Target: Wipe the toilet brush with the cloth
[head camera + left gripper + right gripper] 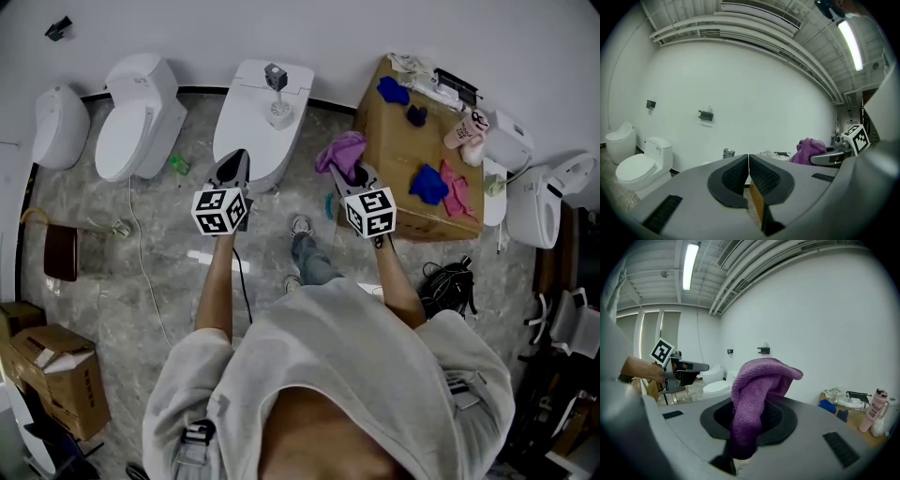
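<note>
While my right fingers [782, 420] clench the purple cloth [754, 390], my left fingers [733, 180] are pressed together, empty. The toilet brush [276, 81] stands seemingly upright on the toilet [246, 136] ahead, nearer the left.

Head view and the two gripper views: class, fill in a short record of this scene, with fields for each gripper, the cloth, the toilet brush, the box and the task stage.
left gripper: jaws together, nothing between them
right gripper: jaws shut on the purple cloth
purple cloth: pinched in a fold, its top flopping over the jaws
toilet brush: stands on the back part of the toilet, touched by neither gripper
box: cardboard, right of the toilet, spare cloths on top
task stage: cloth in hand, wiping not yet begun
</note>
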`<state>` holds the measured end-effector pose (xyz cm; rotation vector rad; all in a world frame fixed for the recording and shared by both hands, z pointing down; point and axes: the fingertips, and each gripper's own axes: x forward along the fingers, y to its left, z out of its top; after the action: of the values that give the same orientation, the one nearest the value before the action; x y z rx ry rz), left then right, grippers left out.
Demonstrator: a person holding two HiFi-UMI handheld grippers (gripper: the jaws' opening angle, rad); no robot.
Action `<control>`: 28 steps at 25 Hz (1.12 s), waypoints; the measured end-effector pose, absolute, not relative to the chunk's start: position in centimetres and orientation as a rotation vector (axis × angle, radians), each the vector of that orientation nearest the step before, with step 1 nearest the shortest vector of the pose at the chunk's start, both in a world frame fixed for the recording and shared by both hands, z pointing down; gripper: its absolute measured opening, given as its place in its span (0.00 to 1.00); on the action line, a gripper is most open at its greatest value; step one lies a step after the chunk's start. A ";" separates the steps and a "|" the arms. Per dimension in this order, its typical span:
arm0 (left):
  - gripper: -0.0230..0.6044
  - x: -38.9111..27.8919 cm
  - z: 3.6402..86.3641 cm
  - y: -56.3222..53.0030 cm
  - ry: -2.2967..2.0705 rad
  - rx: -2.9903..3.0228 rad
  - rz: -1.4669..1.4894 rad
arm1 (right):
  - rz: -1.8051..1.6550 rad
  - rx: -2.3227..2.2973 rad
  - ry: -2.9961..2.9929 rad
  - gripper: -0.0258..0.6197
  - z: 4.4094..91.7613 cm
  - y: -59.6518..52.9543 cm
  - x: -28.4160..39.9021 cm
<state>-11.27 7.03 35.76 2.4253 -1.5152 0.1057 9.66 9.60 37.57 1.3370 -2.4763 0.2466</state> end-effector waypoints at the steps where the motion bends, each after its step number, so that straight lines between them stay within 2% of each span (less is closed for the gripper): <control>1: 0.07 -11.3 35.9 6.2 -1.512 2.424 0.108 | 0.250 1.337 -2.477 0.18 37.7 8.8 9.6; 28: 0.07 -7.5 39.1 -19.3 -1.441 2.466 0.303 | 0.416 1.168 -2.519 0.18 42.8 -13.9 6.4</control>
<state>-7.49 -19.29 39.08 2.4665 -1.4413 0.3029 6.44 -13.86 42.83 1.1676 -2.5187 0.4160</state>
